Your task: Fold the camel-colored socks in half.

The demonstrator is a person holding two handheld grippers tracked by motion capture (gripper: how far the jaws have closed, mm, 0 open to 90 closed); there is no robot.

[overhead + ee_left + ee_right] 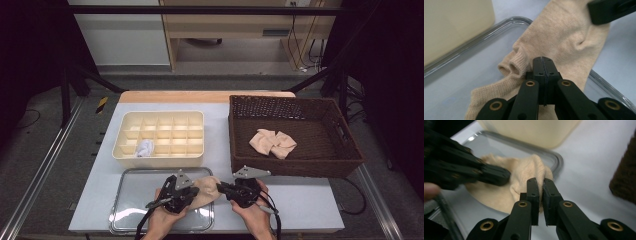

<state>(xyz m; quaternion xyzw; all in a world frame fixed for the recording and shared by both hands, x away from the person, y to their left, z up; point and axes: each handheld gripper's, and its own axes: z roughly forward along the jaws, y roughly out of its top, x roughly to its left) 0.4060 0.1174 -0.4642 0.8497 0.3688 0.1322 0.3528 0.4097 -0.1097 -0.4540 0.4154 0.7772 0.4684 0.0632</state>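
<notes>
Beige sock (205, 191) over metal tray (131, 210), pinched at opposite ends by left claw (189, 192) and right claw (220, 189); folding underway, organiser (159, 159) placement judged outstanding.

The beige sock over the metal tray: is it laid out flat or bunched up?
Bunched up. The sock is creased and folded over itself, pinched by the left gripper and right gripper above the tray.

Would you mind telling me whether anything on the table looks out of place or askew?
Slightly: the beige sock held by both grippers hangs over the metal tray's right rim onto the table, bunched at the cuff. The white sock in the divided box is crumpled loosely across its compartment.
</notes>
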